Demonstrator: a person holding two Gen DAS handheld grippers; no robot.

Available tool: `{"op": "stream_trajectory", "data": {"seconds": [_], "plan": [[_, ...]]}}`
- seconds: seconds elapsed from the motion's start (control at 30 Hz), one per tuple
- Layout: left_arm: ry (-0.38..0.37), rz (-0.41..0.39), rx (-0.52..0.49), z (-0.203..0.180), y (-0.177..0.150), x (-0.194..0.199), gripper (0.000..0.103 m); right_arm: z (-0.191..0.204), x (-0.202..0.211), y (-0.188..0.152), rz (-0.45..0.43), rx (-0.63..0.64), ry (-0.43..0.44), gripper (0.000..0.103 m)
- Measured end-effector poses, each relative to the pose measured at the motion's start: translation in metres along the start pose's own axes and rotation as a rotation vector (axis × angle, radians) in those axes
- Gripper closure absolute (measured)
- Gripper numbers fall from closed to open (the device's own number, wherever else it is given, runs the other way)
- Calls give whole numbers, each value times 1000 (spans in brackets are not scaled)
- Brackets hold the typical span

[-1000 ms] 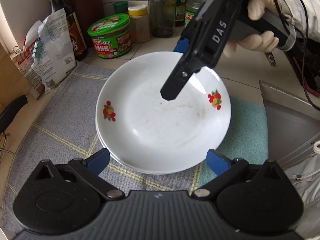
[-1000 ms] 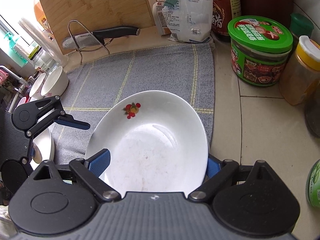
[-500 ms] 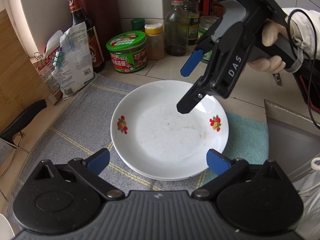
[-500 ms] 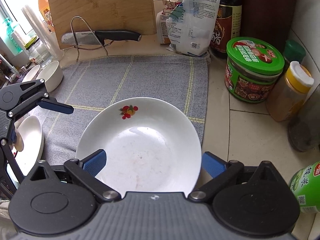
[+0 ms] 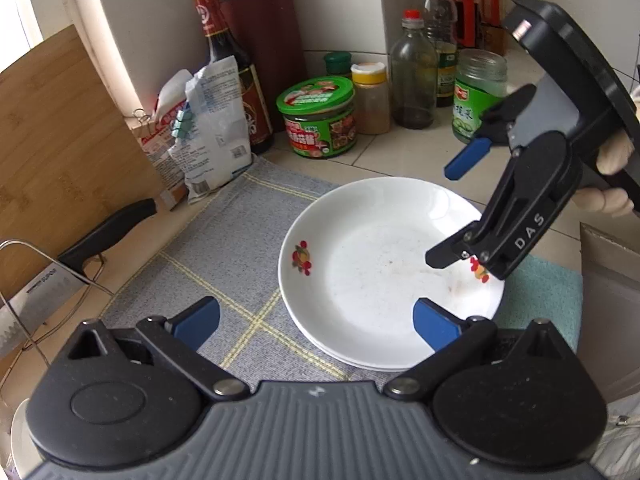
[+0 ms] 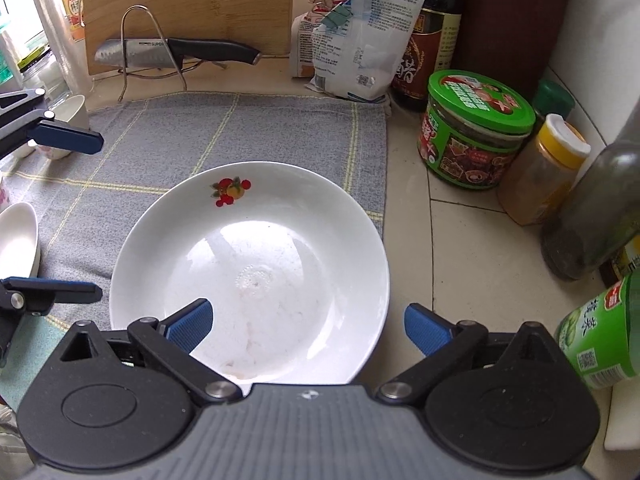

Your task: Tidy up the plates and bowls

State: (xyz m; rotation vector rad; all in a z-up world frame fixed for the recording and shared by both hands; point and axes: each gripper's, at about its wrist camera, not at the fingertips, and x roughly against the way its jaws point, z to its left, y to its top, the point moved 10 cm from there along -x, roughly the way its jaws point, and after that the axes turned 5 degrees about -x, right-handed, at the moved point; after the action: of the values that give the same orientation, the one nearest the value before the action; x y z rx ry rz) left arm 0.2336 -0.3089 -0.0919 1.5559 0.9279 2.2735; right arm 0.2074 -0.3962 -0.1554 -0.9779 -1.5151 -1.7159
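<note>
White porcelain plates with fruit print (image 5: 384,276) lie stacked on the grey checked cloth (image 5: 224,248). Both the left gripper (image 5: 316,322) and right gripper (image 6: 308,326) hang open, empty; next, probably fetch the white bowl (image 6: 18,240).

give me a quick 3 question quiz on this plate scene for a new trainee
1. True or false: the right gripper has its jaws shut on the white plate.
2. What lies directly under the top plate in the left wrist view? A) the grey cloth alone B) another white plate C) the cutting board
3. Fill in: the knife rests on a wire ____.

Key: 1 false, both grippers are open, including the left gripper; 2 B; 3 rack.
</note>
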Motion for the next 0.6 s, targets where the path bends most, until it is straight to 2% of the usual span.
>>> {"op": "stream_trajectory", "data": {"seconds": [0.1, 0.27, 0.47, 0.6], "plan": [[31, -10, 54, 5, 1, 7, 1, -1, -3, -9, -5, -33, -2, 0], [103, -36, 157, 17, -1, 20, 1, 5, -5, -14, -22, -87, 43, 0], [176, -86, 288, 32, -18, 45, 1, 3, 14, -5, -144, -105, -20, 0], [198, -85, 353, 42, -43, 61, 1, 14, 28, 1, -220, -97, -55, 0]]}}
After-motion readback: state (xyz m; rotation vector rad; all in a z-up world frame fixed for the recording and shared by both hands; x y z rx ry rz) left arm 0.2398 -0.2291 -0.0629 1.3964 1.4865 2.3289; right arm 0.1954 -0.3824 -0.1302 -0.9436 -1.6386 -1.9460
